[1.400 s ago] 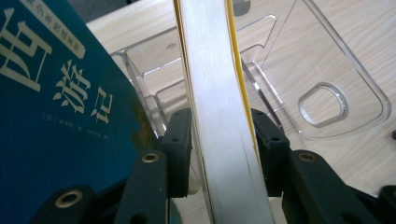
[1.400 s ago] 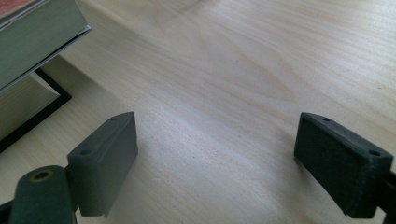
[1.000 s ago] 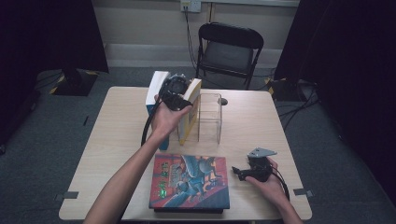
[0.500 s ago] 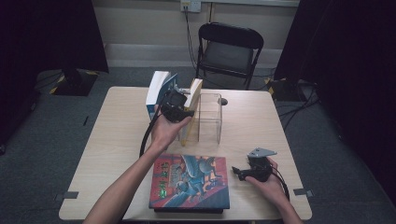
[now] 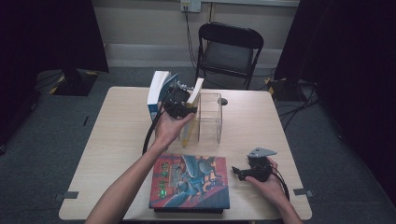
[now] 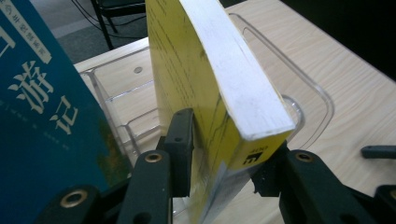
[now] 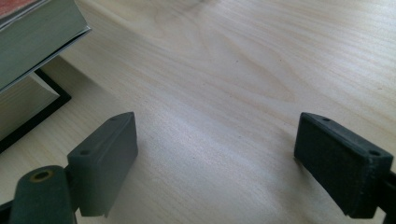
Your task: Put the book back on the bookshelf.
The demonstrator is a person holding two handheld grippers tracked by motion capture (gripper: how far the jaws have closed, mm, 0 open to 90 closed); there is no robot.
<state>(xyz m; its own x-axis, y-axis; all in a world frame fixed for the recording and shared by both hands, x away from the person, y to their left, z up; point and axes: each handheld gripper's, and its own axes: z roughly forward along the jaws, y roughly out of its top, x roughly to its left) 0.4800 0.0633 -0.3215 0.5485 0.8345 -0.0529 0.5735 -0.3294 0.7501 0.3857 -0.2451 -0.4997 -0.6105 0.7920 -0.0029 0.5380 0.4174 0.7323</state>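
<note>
the table (image 5: 116, 140) has a pale wood-grain top, smooth and matt. the organiser (image 5: 210, 119) on it is clear, glossy plastic. the yellow book (image 6: 205, 93) has a smooth paper cover and a matt white page edge. the blue book (image 6: 42, 107) has a slightly glossy cover. the large book (image 5: 191, 179) near the front looks glossy. the left gripper (image 6: 224, 168) has matt black plastic jaws.

Yellow book (image 6: 205, 93) w/ white page edge, black print on cover. Blue book (image 6: 42, 107), white characters, left of it. Clear organizer (image 5: 210, 119). Near: book (image 5: 190, 181) w/ red-blue illustrated cover. Pale wood-grain table (image 5: 116, 135).
</note>
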